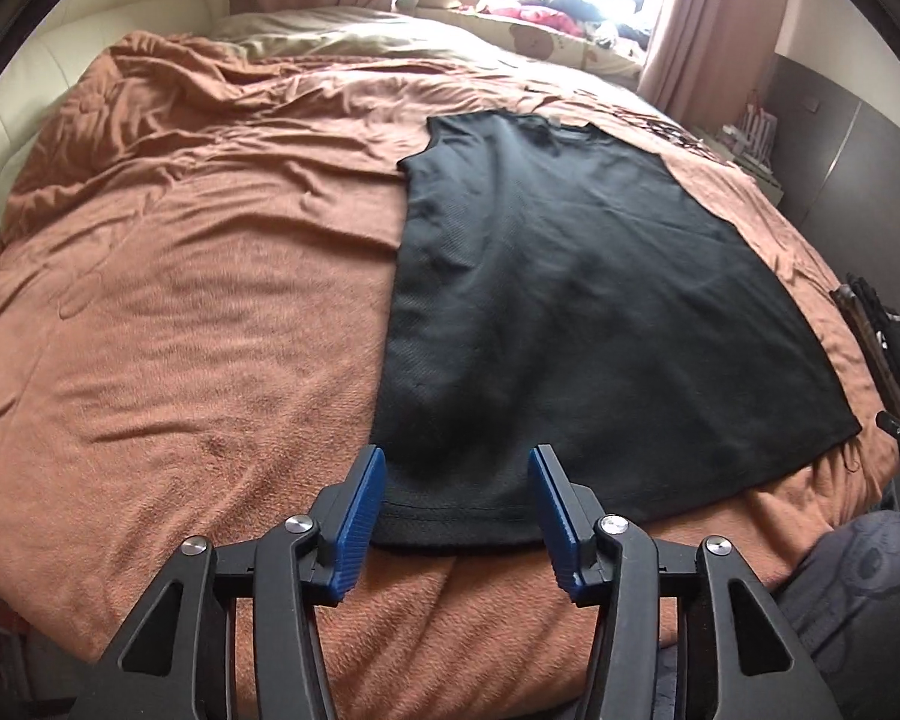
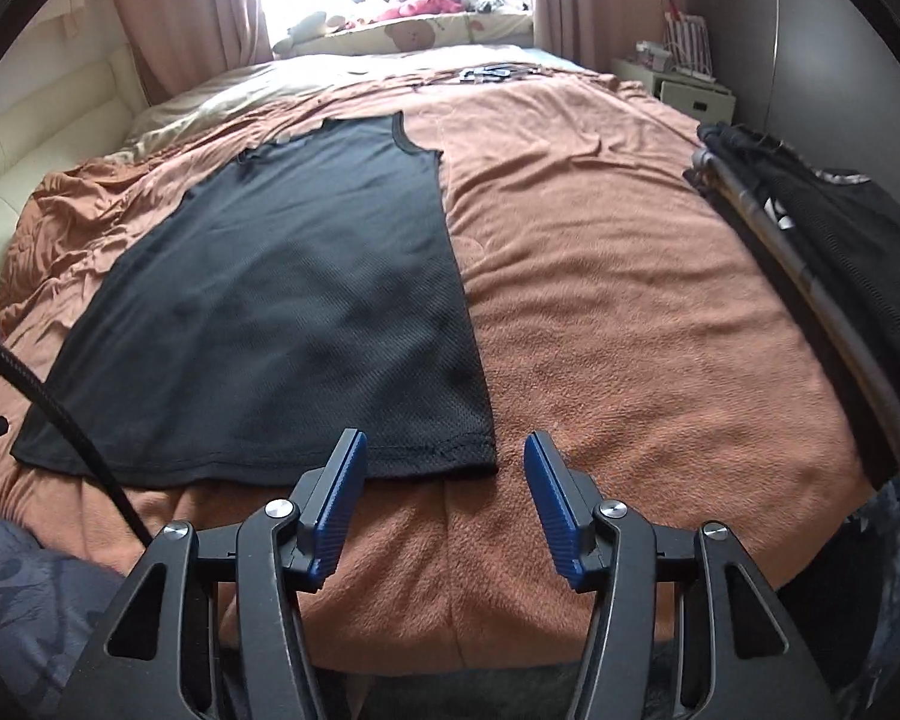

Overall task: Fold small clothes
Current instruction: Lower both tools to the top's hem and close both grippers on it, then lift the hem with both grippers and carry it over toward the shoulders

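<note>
Black sleeveless top (image 1: pixel 570 312) lies flat on an orange blanket (image 1: pixel 180 330) over the bed, neck end far, hem near – mesh weave shows in the right wrist view (image 2: pixel 282 312). Left gripper (image 1: pixel 456 492) hangs over the top's near-left hem corner, blue pads (image 1: pixel 363 510) partly apart with the hem edge seen between them; pads not pressing the cloth, nothing held. Right gripper (image 2: pixel 444 480) sits over the near-right hem corner, pads (image 2: pixel 339 504) at about the same half-wide gap; the corner shows between them at the left pad, bare blanket (image 2: pixel 630 330) at the right pad, no grip. Cannot tell whether either set of tips touches the fabric. Blanket is wrinkled on the far left, smoother on the right. Dark folded clothes and a grey bar (image 2: pixel 810 252) at the bed's right edge. Pink curtains (image 2: pixel 198 18) and a bright window far – plush toys (image 2: pixel 414 30) on the sill. Person's patterned trouser leg (image 1: pixel 858 588) at near right in the left wrist view.
</note>
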`<state>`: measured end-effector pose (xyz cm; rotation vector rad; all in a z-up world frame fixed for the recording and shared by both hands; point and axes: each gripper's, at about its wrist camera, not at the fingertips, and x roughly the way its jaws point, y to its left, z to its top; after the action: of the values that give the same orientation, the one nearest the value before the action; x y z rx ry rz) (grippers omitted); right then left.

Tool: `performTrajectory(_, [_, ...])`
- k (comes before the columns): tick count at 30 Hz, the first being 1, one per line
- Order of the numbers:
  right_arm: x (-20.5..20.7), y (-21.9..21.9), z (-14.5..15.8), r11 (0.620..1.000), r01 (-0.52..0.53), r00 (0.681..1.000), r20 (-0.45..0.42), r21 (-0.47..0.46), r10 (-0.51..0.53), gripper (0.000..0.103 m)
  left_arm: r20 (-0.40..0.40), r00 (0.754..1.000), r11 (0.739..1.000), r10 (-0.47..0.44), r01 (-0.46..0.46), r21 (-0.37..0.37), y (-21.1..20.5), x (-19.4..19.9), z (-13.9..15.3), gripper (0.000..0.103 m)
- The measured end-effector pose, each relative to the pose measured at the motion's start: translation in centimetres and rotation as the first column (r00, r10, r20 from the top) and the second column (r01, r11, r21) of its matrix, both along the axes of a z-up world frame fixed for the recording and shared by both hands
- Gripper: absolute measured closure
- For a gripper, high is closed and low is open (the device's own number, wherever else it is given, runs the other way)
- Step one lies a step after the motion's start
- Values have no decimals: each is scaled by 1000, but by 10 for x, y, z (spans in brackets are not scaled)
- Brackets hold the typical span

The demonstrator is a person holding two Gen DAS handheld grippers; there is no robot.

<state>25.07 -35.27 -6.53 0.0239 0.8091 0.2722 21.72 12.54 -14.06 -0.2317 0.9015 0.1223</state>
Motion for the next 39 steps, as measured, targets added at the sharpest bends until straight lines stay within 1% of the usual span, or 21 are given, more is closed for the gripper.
performTrajectory(4, [21, -2, -11, 1000, 3, 1000, -20, 19, -2, 53, -28, 999, 999, 28, -28, -16, 10, 4, -13, 60])
performTrajectory(6, [32, 1, -17, 1000, -2, 1000, -30, 24, 2, 57, -52, 998, 999, 34, -36, -28, 14, 6, -20, 64])
performTrajectory(9, [44, 2, -25, 999, -2, 999, -50, 33, 3, 60, -83, 994, 997, 67, -70, -30, 20, 6, -30, 65])
performTrajectory(11, [48, 2, -28, 1000, 2, 999, -45, 29, 0, 61, -85, 993, 995, 86, -90, -41, 24, 5, -33, 66])
performTrajectory(17, [62, 11, -33, 1000, 13, 999, -44, 17, -13, 61, -92, 989, 992, 117, -120, -26, 27, 4, -35, 66])
performTrajectory(20, [63, 16, -33, 1000, 16, 998, -53, 16, -15, 61, -92, 987, 990, 133, -137, -43, 31, 4, -35, 66])
performTrajectory(22, [60, 17, -34, 999, 9, 998, -60, 31, -7, 66, -90, 986, 988, 138, -144, -57, 33, 2, -36, 66])
performTrajectory(25, [58, 15, -36, 999, 6, 997, -74, 45, -3, 72, -87, 985, 984, 151, -158, -85, 36, -2, -40, 73])
performTrajectory(26, [57, 15, -36, 999, 3, 997, -74, 45, 0, 78, -85, 984, 983, 154, -161, -93, 36, -3, -40, 78])
performTrajectory(27, [58, 14, -36, 999, 1, 997, -75, 48, 2, 89, -84, 985, 982, 154, -162, -99, 36, -3, -41, 84])
performTrajectory(28, [59, 13, -35, 999, 0, 997, -77, 53, 4, 95, -83, 985, 982, 152, -160, -101, 36, -4, -40, 88])
performTrajectory(29, [60, 13, -34, 998, -6, 997, -78, 63, 11, 100, -81, 986, 982, 146, -154, -111, 35, -3, -39, 96])
performTrajectory(32, [57, 12, -26, 998, -8, 998, -61, 63, 12, 102, -56, 987, 981, 152, -158, -111, 34, -7, -29, 97])
performTrajectory(35, [46, 13, -12, 999, -11, 1000, -14, 47, 12, 102, -13, 987, 980, 159, -159, -122, 34, -14, -17, 98])
performTrajectory(39, [31, 8, 5, 998, -13, 999, 31, 68, 11, 102, 37, 986, 979, 162, -156, -134, 34, -22, 1, 98])
